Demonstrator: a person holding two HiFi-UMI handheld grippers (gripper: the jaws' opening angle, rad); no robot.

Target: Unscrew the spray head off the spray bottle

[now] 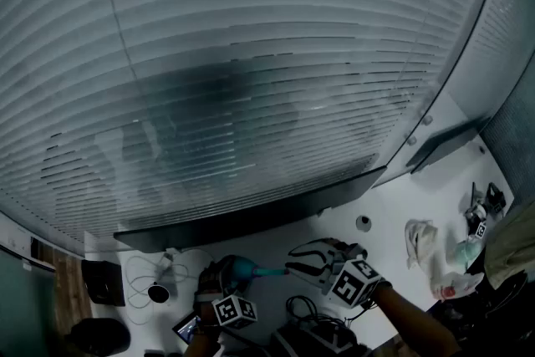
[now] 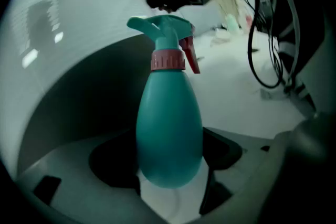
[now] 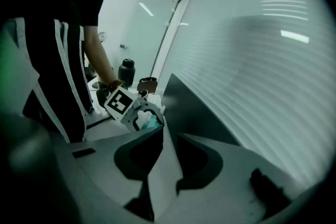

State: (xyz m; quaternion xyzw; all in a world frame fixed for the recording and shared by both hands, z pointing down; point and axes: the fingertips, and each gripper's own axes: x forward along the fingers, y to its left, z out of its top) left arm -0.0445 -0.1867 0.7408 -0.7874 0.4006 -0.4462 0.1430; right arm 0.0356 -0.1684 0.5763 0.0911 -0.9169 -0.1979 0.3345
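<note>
**A:** Between the wide-set jaws of the left gripper (image 2: 170, 168), the spray bottle (image 2: 169, 128) is clamped by its rounded teal body and is carried above the white table (image 1: 393, 205). The spray head (image 2: 163, 29) is still seated on the bottle by its pink collar (image 2: 168, 60).

**B:** And how is the right gripper (image 3: 169, 144) placed?

**A:** It is held near the head. Its jaws are only narrowly apart and nothing is gripped between them. Whether the head is touched cannot be made out.

**B:** What could be expected to go wrong?

**A:** The body looks smooth and egg-shaped, so it could be spun inside the left grip once the collar is twisted. If the pink trigger (image 2: 190, 52) were caught instead of the collar, the head would likely be levered and not unscrewed. The collar also looks too broad for the narrow right jaws unless they are widened first. With the bottle tilted, any contents could be spilled when the head is freed.

**B:** What is counted?

**A:** One bottle, one spray head, one collar and one trigger are counted. Two grippers are seen, each fitted with one marker cube.
</note>
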